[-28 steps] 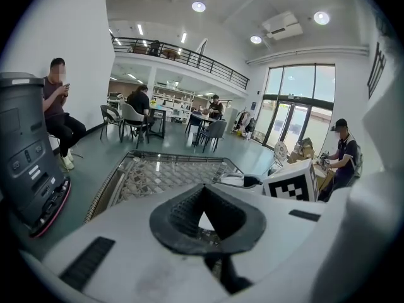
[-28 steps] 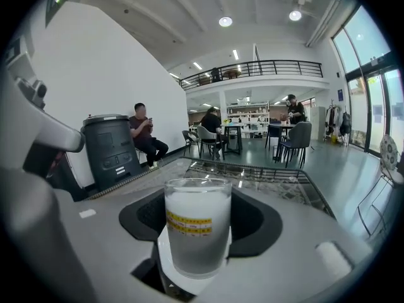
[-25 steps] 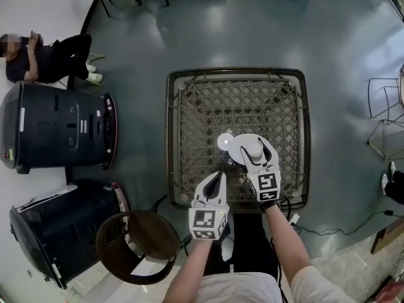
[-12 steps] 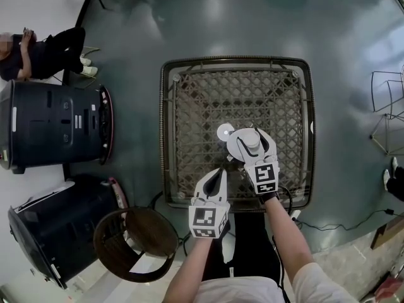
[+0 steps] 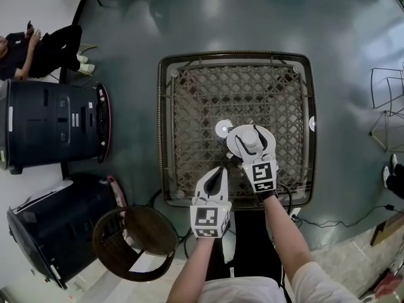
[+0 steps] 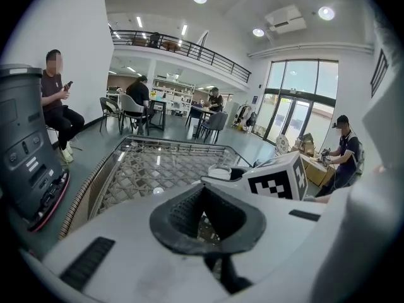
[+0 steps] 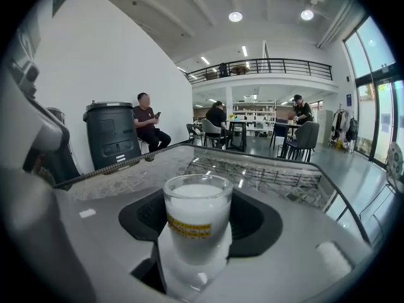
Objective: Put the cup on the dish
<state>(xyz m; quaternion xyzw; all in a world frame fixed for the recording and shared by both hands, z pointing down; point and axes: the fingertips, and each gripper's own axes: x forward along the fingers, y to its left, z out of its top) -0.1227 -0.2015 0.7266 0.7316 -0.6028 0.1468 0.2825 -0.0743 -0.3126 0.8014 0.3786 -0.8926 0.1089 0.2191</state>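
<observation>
A small white dish (image 5: 223, 129) lies on the glass top of the lattice table (image 5: 165, 137), near its middle. The cup (image 5: 251, 141) is a frosted white glass with a yellow band (image 7: 196, 223). It sits between the jaws of my right gripper (image 5: 250, 137), just right of the dish, and the pads close on its sides. I cannot tell whether the cup touches the glass. My left gripper (image 5: 216, 172) hovers at the table's near edge, shut with nothing in it (image 6: 205, 216).
Two dark bin-like machines (image 5: 53, 122) stand left of the table, and a round wicker chair (image 5: 136, 242) stands at the near left. A person (image 5: 38, 46) sits at the far left. A wire chair (image 5: 385, 115) and a floor cable (image 5: 341, 229) are to the right.
The head camera has shifted, so the table sits higher in the picture. The right gripper still holds the cup just right of the dish. The left gripper has stayed put.
</observation>
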